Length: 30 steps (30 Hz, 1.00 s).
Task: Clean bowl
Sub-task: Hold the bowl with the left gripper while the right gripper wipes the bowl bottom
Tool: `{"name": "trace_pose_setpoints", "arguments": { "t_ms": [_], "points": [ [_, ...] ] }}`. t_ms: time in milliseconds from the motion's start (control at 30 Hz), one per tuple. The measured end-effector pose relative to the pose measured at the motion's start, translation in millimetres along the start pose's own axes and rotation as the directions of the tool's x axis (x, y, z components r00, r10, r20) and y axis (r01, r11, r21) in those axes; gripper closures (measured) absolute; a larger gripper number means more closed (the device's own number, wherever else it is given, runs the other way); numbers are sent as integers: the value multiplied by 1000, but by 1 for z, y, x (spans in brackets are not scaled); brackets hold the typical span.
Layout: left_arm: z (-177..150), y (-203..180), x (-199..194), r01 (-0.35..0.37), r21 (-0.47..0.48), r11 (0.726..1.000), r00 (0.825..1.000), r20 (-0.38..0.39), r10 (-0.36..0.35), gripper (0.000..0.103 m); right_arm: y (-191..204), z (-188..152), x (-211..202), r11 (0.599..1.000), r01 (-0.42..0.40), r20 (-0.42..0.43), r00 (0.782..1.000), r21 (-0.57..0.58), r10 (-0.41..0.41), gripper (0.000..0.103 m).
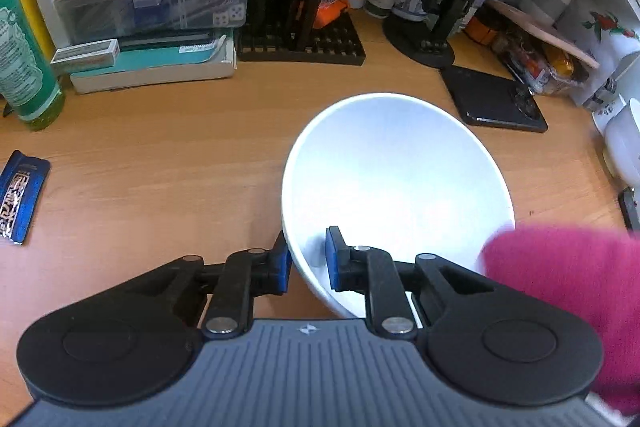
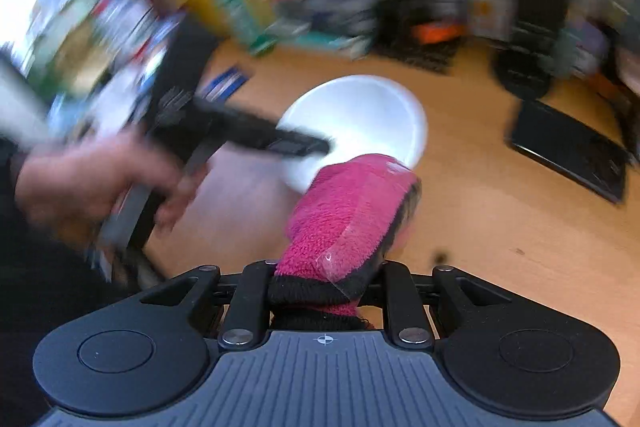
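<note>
So my left gripper (image 1: 308, 261) pinches the white bowl's (image 1: 396, 163) near rim; my right gripper (image 2: 328, 283) clamps a pink cloth (image 2: 352, 207) just beside it.

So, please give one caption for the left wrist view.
Left gripper clamps the white bowl's near rim; pink cloth enters from right.

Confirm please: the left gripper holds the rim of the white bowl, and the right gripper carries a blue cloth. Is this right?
Not quite: the cloth is pink, not blue, as the right wrist view shows. The rest stands: the left gripper holds the white bowl by its rim, and the right gripper carries the cloth.
</note>
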<state>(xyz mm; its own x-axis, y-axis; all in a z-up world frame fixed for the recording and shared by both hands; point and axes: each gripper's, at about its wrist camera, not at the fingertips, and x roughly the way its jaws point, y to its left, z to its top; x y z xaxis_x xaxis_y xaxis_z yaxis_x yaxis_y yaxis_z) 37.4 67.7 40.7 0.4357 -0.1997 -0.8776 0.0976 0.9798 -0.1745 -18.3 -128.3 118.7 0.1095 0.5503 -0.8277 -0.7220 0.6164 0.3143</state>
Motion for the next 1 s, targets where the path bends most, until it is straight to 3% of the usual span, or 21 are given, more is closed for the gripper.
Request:
{"name": "trace_pose_setpoints", "arguments": {
  "t_ms": [200, 367, 567, 633, 700, 767, 867, 1000],
  "points": [
    [-7, -4, -3, -3, 27, 1000, 1000, -19, 4, 80, -27, 41, 33, 993, -7, -5, 1000, 122, 7, 83],
    [-10, -8, -2, -8, 46, 999, 1000, -25, 9, 77, -54, 97, 86, 989, -15, -110, 993, 150, 32, 83],
    [-11, -8, -2, -2, 61, 998, 1000, -25, 4, 75, -56, 107, 126, 991, -22, -155, 987, 135, 43, 82],
    [-10, -8, -1, 4, 66, 998, 1000, -30, -2, 75, -38, 107, 118, 998, -62, -73, 995, 28, 64, 82],
    [-10, -7, -1, 12, 61, 998, 999, -35, -10, 75, -18, 109, 88, 992, -68, 90, 993, -107, 77, 83],
    [-10, -5, 0, 23, 51, 998, 999, -45, -21, 74, -16, 111, 65, 994, -54, 152, 986, -96, 68, 83],
    [-10, -5, 1, 24, 44, 999, 999, -47, -22, 75, -27, 101, 43, 999, -52, 127, 990, -10, 53, 83],
    [-10, -6, 1, 27, 50, 998, 998, -51, -24, 74, -43, 72, 54, 997, -73, -84, 994, -13, 71, 83]
  ]
}}
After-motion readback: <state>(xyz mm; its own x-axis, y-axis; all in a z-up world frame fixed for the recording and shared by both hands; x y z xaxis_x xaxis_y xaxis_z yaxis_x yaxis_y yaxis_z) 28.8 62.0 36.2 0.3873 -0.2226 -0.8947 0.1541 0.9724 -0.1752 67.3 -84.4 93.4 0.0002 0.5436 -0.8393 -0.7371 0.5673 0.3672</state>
